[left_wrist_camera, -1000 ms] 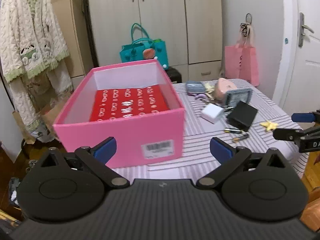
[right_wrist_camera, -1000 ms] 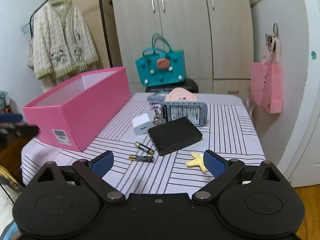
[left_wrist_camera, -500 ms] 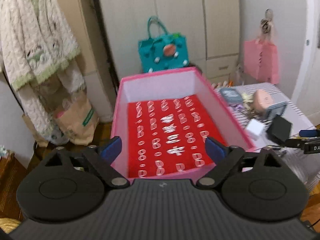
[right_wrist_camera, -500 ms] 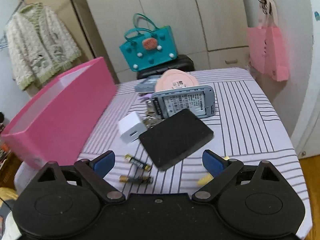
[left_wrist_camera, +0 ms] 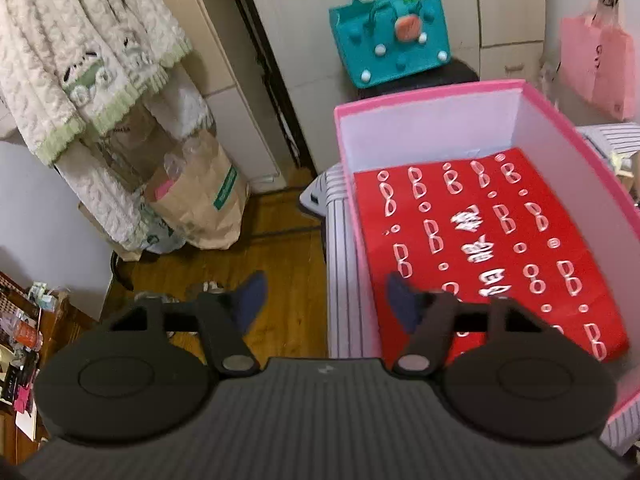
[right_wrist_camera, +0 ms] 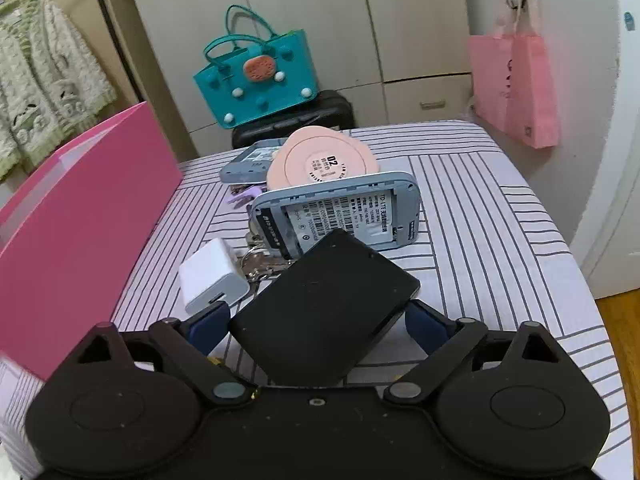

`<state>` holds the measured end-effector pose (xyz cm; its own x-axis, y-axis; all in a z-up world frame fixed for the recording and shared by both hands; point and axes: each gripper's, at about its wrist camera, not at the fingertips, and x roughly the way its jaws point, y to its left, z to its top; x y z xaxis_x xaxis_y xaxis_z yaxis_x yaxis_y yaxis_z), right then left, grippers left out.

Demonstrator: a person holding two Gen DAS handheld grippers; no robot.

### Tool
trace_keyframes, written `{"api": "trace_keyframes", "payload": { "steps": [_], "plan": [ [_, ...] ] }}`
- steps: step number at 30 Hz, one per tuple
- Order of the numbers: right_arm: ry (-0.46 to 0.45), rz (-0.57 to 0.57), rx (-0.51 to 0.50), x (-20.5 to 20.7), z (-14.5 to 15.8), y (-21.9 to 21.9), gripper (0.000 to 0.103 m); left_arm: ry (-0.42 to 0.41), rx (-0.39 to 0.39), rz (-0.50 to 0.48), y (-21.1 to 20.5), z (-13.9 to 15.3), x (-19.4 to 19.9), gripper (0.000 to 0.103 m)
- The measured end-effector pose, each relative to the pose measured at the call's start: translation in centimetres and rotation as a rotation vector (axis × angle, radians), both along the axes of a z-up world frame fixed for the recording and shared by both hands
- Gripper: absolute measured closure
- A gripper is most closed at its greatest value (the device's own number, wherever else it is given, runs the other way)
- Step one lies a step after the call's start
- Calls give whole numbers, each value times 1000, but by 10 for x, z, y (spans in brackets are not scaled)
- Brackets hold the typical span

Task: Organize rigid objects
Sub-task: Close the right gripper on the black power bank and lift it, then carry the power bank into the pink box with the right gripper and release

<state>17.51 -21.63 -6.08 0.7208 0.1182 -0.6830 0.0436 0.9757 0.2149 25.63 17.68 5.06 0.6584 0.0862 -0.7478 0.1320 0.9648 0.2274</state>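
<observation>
The pink box point(left_wrist_camera: 424, 108) sits open-topped on the striped table point(right_wrist_camera: 488, 208), and all that shows inside it is a red sheet point(left_wrist_camera: 492, 248) printed with white figures, lying flat on the floor of the box. The left gripper point(left_wrist_camera: 324, 296) hangs over the box's near-left wall, one blue fingertip point(left_wrist_camera: 250, 292) outside above the wooden floor, the other inside above the red sheet; its jaws have just been closing, now at a middling gap, and the wall runs up between them with no pad pressing on it (nothing gripped). To the right of the box lies the clutter: a black slab point(right_wrist_camera: 324, 308), matte and rectangular with rounded corners, and the right gripper point(right_wrist_camera: 316, 320) straddling it, jaws wide, a blue pad just beside each long edge. Whether those pads touch it, hard to tell. Its near end is hidden under the gripper body. Between slab and box, a white charger cube point(right_wrist_camera: 212, 276) and some keys point(right_wrist_camera: 260, 268); beyond the slab, a grey device point(right_wrist_camera: 340, 212) propped up with its label showing, a peach round case point(right_wrist_camera: 320, 160), and another grey item point(right_wrist_camera: 248, 164) mostly covered.
</observation>
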Motion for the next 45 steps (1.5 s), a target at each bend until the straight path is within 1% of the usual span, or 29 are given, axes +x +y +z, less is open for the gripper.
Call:
{"api": "trace_keyframes", "payload": {
  "steps": [2,4,7,11,12,13,14,17,19,20,21,24,29,37,41,45],
  "plan": [
    [17,19,14,1,2,-5,11,31,-20,-17,3,-4,6,57],
    [40,35,43,2,5,-11,13,73,-56,-44,6,-8,11,74],
    [92,50,69,6,9,-17,16,142,-80,-51,5,-14,14,76],
    [179,83,71,19,15,-20,17,167,-76,-46,2,-20,18,78],
    [200,86,77,23,15,-21,17,167,-80,-53,2,-20,18,85],
    [216,83,79,27,15,-22,17,165,-85,-73,0,-20,17,97],
    [225,77,75,29,15,-21,16,161,-85,-91,-2,-21,16,98],
    [232,57,52,36,14,-19,15,113,-41,-109,-8,-22,8,98],
    [218,38,22,38,13,-16,21,100,-46,-110,-7,-22,7,98],
    [208,24,1,37,14,-15,30,99,-53,-109,-6,-21,7,98],
    [198,15,-17,37,15,-15,32,99,-64,-108,-5,-21,7,98],
    [193,19,-3,37,16,-18,34,104,-69,-113,-4,-20,7,98],
    [173,71,-31,33,25,-12,35,119,-52,-133,-8,-18,6,97],
    [96,167,1,23,57,2,36,131,-56,-139,-5,-16,6,97],
    [52,202,5,21,70,13,36,158,-71,-129,-4,-15,11,97],
    [30,228,46,21,84,21,36,193,-78,-129,-4,-14,17,97]
  ]
}}
